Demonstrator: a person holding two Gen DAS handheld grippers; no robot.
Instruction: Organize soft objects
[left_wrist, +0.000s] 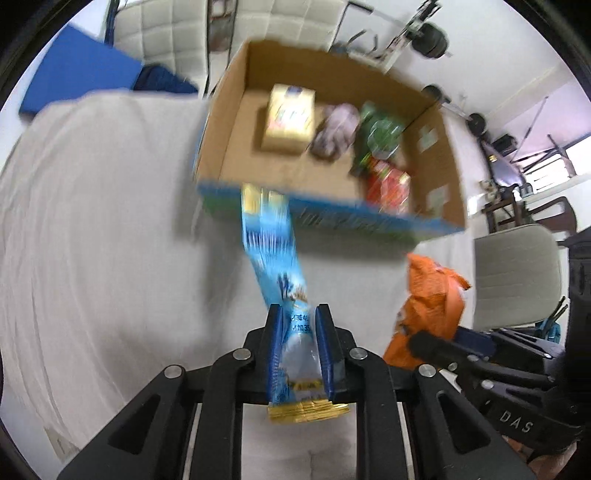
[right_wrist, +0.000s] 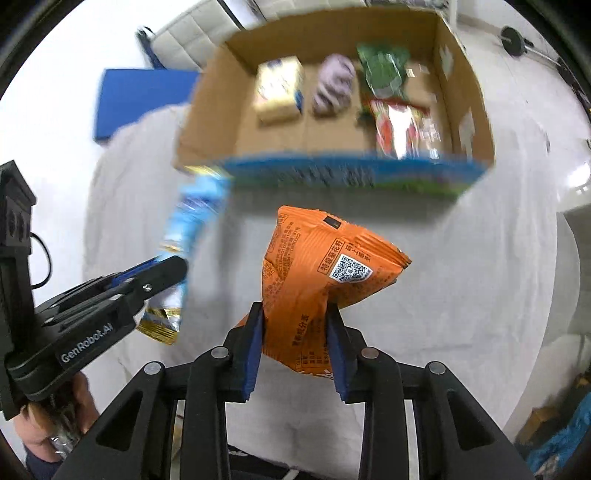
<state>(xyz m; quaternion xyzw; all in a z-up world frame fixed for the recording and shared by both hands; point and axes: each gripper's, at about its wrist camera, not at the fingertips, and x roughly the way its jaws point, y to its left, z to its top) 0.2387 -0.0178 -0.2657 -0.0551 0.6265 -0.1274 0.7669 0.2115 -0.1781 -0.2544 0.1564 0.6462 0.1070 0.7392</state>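
Observation:
My left gripper (left_wrist: 299, 314) is shut on a long light-blue snack packet (left_wrist: 271, 251) with a gold end, held above the white cloth just short of the cardboard box (left_wrist: 229, 147). It also shows in the right wrist view (right_wrist: 195, 214), held by the left gripper (right_wrist: 173, 269). My right gripper (right_wrist: 295, 314) is shut on an orange snack bag (right_wrist: 314, 266), also seen in the left wrist view (left_wrist: 432, 291). The box (right_wrist: 207, 122) holds a yellow pack (right_wrist: 279, 88), a purple item (right_wrist: 332, 85), a green bag (right_wrist: 384, 66) and a red packet (right_wrist: 399, 129).
A white cloth (left_wrist: 92, 240) covers the table. A blue mat (right_wrist: 140, 99) lies at the far left. A padded white chair (left_wrist: 162, 33) stands behind, a grey chair (left_wrist: 517, 273) to the right. The box has a blue front edge (right_wrist: 351, 173).

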